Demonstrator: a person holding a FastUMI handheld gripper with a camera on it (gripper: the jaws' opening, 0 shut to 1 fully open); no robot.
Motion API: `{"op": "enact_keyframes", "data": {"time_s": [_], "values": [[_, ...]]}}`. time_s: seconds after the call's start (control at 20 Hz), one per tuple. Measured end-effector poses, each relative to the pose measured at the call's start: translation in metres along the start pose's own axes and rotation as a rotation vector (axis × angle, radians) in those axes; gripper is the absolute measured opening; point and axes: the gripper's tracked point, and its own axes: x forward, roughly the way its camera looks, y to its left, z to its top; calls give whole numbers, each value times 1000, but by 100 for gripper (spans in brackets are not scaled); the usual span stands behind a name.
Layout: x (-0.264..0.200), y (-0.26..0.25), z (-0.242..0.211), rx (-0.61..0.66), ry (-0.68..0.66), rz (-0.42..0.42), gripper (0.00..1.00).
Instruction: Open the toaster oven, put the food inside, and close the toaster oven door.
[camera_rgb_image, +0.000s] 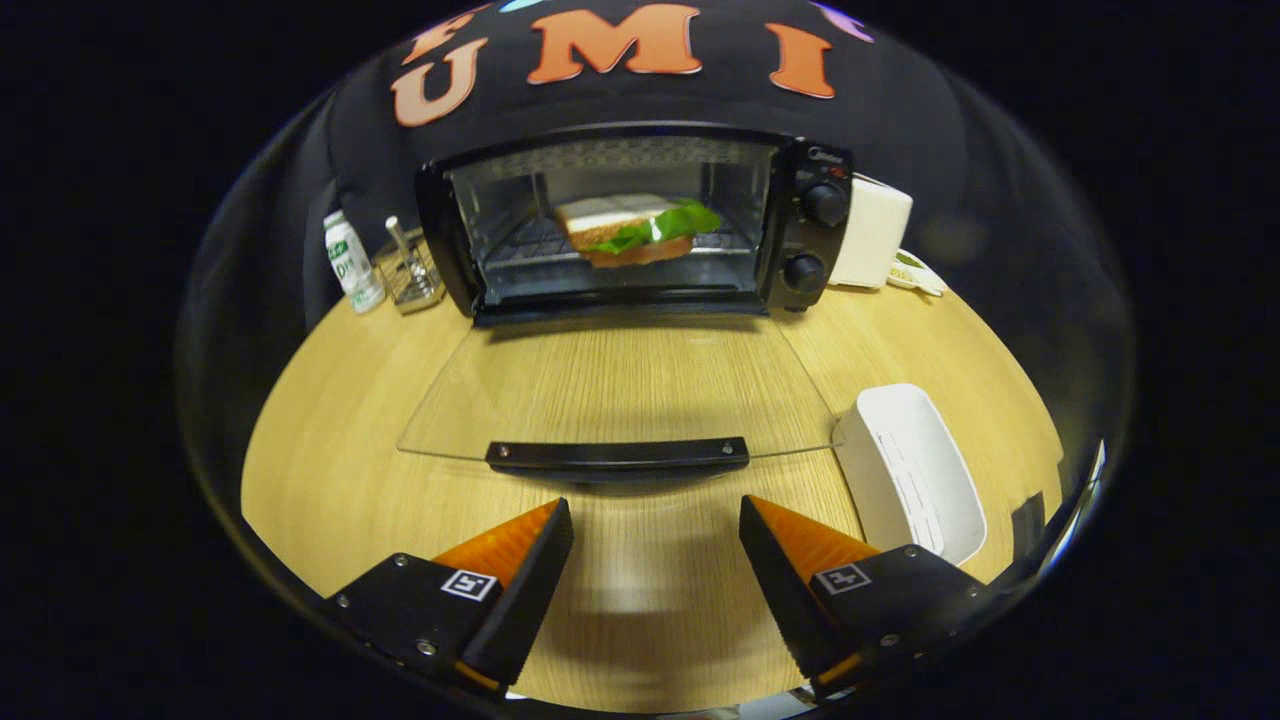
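A pale wooden desk (330, 480) fills the booth, with the toaster oven (640, 225) at its far side. Its glass door (620, 390) lies folded down flat toward the near side, and the sandwich (635, 228) already rests on the rack inside, long axis running left to right. So 2 steps look done; closing the door remains. The door handle (617, 455) also runs left to right, just ahead of the claw (655, 545), whose fingers stand apart, holding nothing. A white tray (915, 470) sits to the right.
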Motion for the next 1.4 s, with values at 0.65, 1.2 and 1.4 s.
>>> {"op": "enact_keyframes", "data": {"time_s": [0.65, 1.2, 1.4], "values": [[8, 14, 28, -4, -31, 18, 100], [-12, 7, 147, -33, -284, -1, 100], [-3, 2, 179, -1, -335, -6, 100]]}}
